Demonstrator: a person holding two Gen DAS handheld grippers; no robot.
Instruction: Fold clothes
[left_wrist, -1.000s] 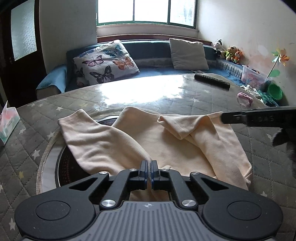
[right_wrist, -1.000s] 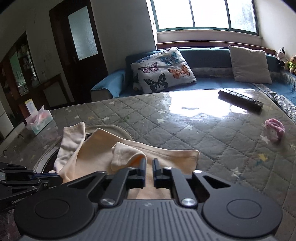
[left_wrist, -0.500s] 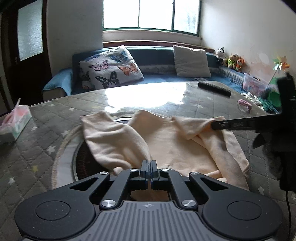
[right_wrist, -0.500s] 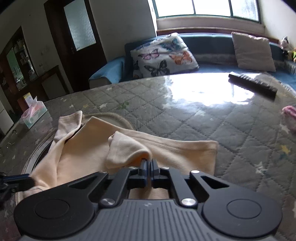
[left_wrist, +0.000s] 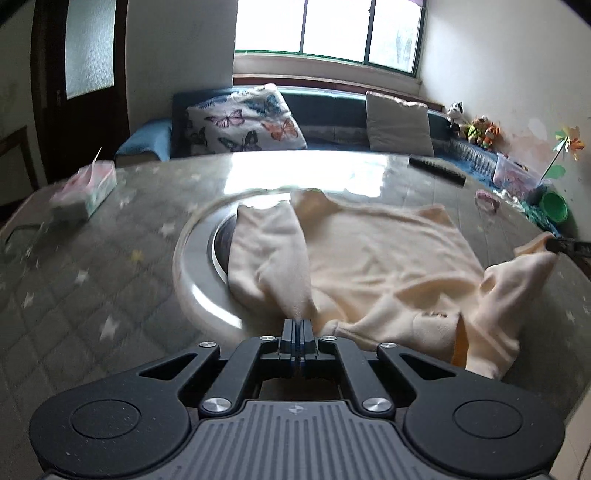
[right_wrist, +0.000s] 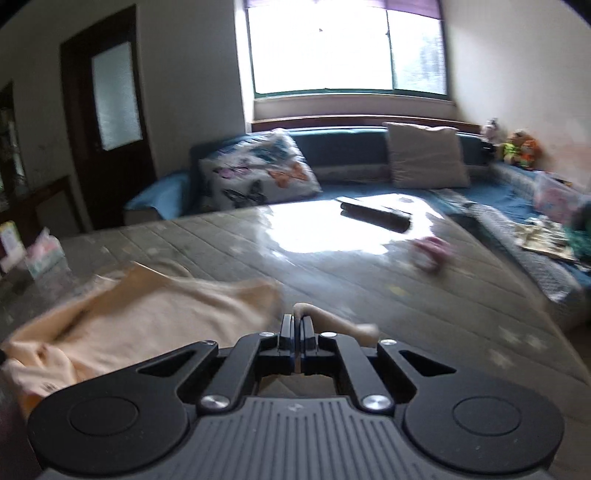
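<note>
A cream long-sleeved top (left_wrist: 376, 254) lies spread on the quilted table (left_wrist: 92, 295), partly over a round metal ring. My left gripper (left_wrist: 297, 325) is shut on the cloth at the near end of its left sleeve. My right gripper (right_wrist: 297, 321) is shut on the other sleeve's cuff, which pokes out past the fingers; the top's body (right_wrist: 147, 317) lies to its left. The right gripper's tip (left_wrist: 565, 245) shows at the right edge of the left wrist view, holding the raised right sleeve out to the side.
A tissue box (left_wrist: 86, 190) sits at the table's left. A black remote (right_wrist: 373, 214) and a pink hair tie (right_wrist: 430, 251) lie at the far right. A sofa with a butterfly pillow (left_wrist: 243, 123) stands behind. The table edge runs along the right (right_wrist: 554, 314).
Both grippers closed on the sleeves and pulled apart. The right sleeve, folded over the body before, is now drawn out to the right; the left camera has swung left and lifted.
</note>
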